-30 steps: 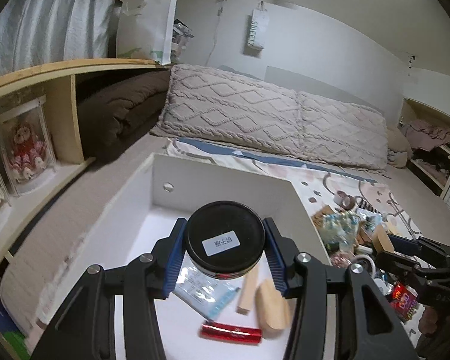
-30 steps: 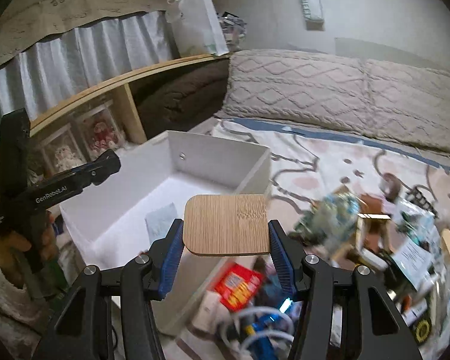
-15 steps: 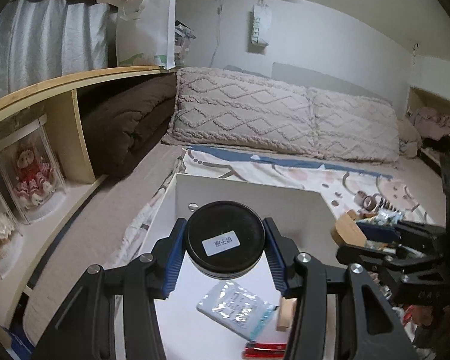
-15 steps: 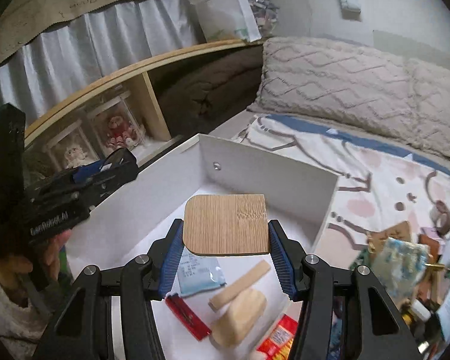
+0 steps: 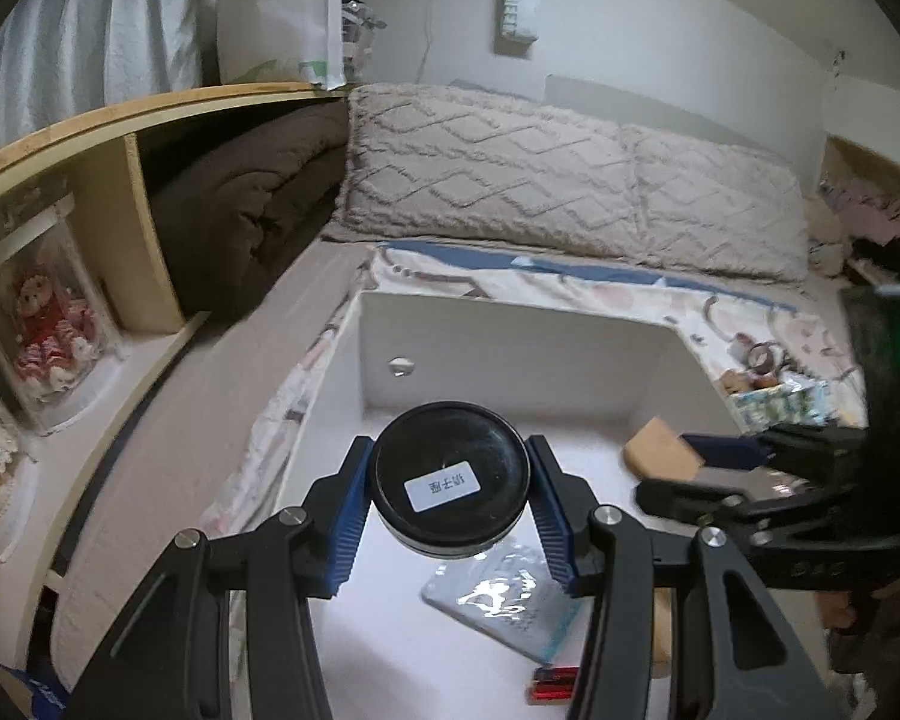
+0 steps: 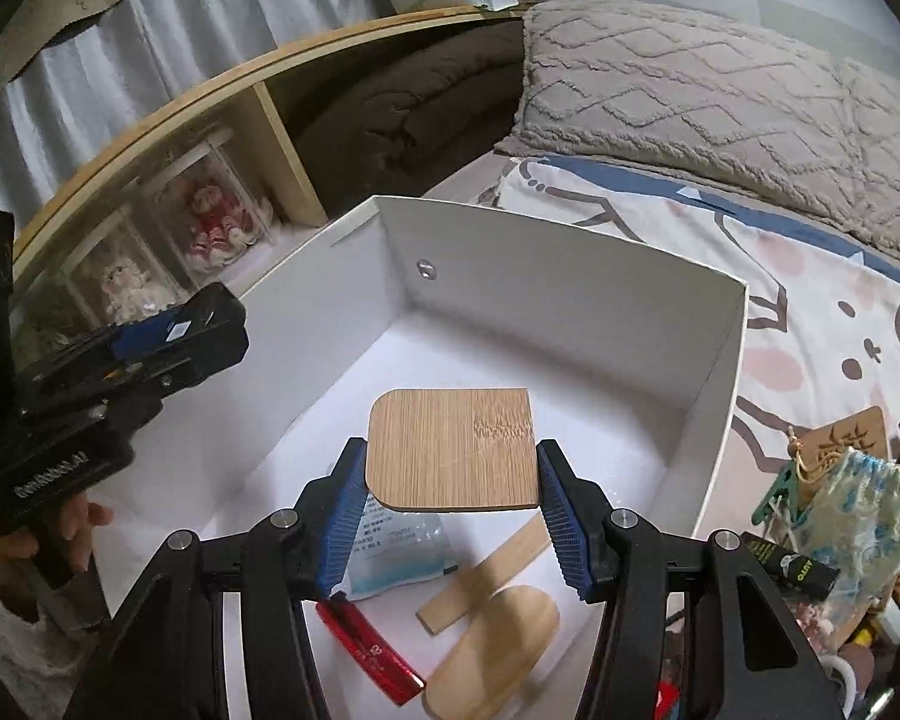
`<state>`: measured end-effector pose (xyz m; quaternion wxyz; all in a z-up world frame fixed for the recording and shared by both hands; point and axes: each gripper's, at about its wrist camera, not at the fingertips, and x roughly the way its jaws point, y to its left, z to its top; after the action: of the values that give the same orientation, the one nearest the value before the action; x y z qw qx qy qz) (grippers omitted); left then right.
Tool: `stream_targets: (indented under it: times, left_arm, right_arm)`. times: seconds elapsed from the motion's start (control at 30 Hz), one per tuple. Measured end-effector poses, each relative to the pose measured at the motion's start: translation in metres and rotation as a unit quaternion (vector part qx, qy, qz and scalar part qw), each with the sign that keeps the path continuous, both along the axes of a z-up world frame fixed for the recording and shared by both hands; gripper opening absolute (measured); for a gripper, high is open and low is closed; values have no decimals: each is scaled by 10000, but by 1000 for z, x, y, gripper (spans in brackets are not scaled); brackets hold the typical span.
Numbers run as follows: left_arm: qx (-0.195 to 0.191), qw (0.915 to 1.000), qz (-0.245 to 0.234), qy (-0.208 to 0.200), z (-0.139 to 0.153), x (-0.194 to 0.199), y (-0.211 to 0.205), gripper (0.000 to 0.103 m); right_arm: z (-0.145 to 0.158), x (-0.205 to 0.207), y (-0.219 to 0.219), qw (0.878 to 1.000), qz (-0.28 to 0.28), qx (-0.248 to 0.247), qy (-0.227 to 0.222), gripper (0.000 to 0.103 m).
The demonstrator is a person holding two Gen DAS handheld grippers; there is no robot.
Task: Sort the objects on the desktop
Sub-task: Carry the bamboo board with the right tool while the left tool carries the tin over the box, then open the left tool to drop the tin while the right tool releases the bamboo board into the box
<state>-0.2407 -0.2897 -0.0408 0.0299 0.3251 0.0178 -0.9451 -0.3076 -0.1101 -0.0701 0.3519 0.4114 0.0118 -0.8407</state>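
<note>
- I have both loads over the white box [image 6: 714, 372] on the bed: the left gripper [image 5: 450, 498] has its fingers pinching a black round tin [image 5: 450, 480], the right gripper [image 6: 452, 498] pinches a bamboo card [image 6: 453, 450] by its side edges.
- Below, the box floor already carries a clear packet [image 6: 390, 546], a red pen [image 6: 369, 648], a wooden stick [image 6: 486, 570] and a wooden oval piece [image 6: 498, 648], all toward six o'clock in the right wrist view.
- I judge the step is setting down, so I aim for the bare floor toward twelve o'clock, near the far wall.
- I would lower before letting go, keep the tin level, and lay the card flat.
- The grippers are near each other; I would release one, then the other.
</note>
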Motion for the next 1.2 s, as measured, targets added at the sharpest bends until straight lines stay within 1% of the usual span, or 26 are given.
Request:
stream_targets:
  times: [0.1,0.27,0.33,0.5,0.57,0.67,0.73,0.83,0.87,0.93,0.97,1.07,1.2]
  left_arm:
    - [23,10000,67,-23,-4,0,-2,50]
    - [-197,9998,16,-6,-7,2,6,50]
    - [-299,9995,-13,31,-8,4,9,50]
    - [-342,9994,-54,38,-9,3,8,50]
    - [-308,9995,-82,2,-9,3,7,50]
    - [-245,9996,-110,-108,-10,0,5,50]
    - [-191,9992,-180,-286,-12,-4,5,50]
    - [-177,9982,-273,-503,-17,-8,7,50]
    - [-204,9981,-265,-509,-17,-8,8,51]
    - [-211,9983,-237,-487,-17,-8,8,62]
    - [-185,9985,-229,-469,-16,-7,8,70]
    - [-111,9992,-161,-356,-14,-4,5,71]
    - [-75,9996,-85,-241,-12,-3,3,71]
  right_arm:
    - [-3,-1,-4,10000,44,26,-63,56]
    - [-5,1,-13,9995,100,285,-7,56]
    - [-5,0,-12,9996,91,275,-14,56]
    - [-5,0,-14,9995,90,315,20,56]
    - [-4,3,-15,9991,113,376,130,56]
    - [1,15,-24,9956,226,675,612,56]
    - [3,21,-30,9921,376,853,839,56]
    - [1,25,-39,9879,621,1061,948,56]
    - [0,25,-40,9873,696,1086,929,56]
    - [-3,23,-41,9865,861,1119,829,56]
    - [-4,22,-42,9862,948,1130,750,56]
    - [-9,20,-45,9849,1122,1189,575,56]
    - [-10,20,-47,9835,1239,1221,488,56]
